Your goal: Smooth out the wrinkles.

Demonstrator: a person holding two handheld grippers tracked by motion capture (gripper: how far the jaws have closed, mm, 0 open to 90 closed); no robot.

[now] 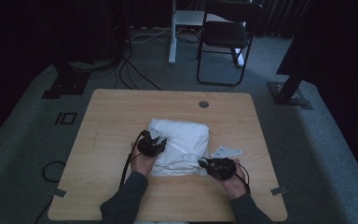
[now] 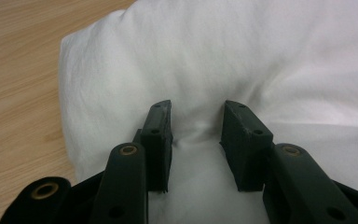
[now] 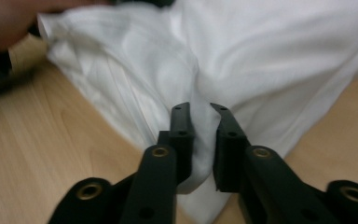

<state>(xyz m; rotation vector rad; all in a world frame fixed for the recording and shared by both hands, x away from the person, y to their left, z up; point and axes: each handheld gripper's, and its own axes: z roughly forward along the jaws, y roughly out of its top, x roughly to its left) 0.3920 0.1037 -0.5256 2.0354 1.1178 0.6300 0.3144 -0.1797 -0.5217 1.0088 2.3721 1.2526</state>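
Observation:
A white cloth (image 1: 182,140) lies bunched in the middle of the wooden table (image 1: 112,121). My left gripper (image 1: 152,145) rests on the cloth's left part. In the left gripper view its jaws (image 2: 197,109) stand apart and press down on the white cloth (image 2: 242,56), which puckers a little between them. My right gripper (image 1: 218,167) is at the cloth's near right corner. In the right gripper view it (image 3: 200,108) is shut on a gathered fold of the cloth (image 3: 242,51), and the fabric is pulled into creases toward the jaws.
A round cable hole (image 1: 203,104) sits near the table's far edge. Beyond the table stand a black chair (image 1: 226,35), a white desk leg (image 1: 172,37) and two dark stand bases (image 1: 67,84). Cables (image 1: 130,74) run over the grey carpet.

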